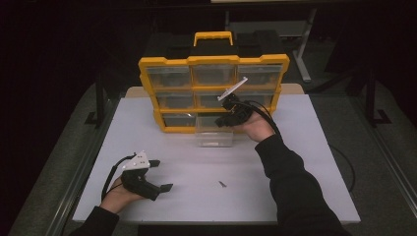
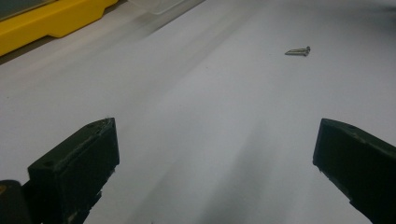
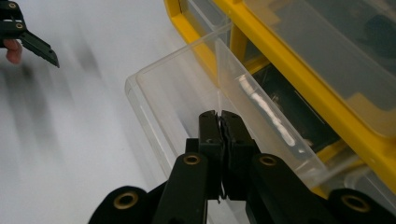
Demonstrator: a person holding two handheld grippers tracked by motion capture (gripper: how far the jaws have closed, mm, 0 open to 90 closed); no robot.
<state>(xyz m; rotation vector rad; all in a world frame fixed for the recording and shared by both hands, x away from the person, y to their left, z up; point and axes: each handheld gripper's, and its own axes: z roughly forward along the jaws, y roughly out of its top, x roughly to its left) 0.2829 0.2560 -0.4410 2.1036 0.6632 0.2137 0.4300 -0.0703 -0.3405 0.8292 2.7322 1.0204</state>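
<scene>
A yellow organizer (image 1: 167,63) with several clear drawers stands upright at the back of the white table (image 1: 295,167). One clear drawer (image 1: 214,138) is pulled out from its bottom row and rests on the table. My right gripper (image 1: 221,121) hovers over that drawer, jaws shut with nothing visible between them. In the right gripper view, the right gripper (image 3: 219,114) has its tips just above the drawer (image 3: 154,93), beside the organizer frame (image 3: 289,58). My left gripper (image 1: 162,175) rests open on the table at the front left. A small screw (image 1: 222,184) lies to its right.
In the left gripper view, my left gripper (image 2: 217,135) faces bare table, with the screw (image 2: 298,51) farther off and the organizer's yellow base (image 2: 46,23) at the top left. A black case with a yellow handle (image 1: 213,37) sits behind the organizer.
</scene>
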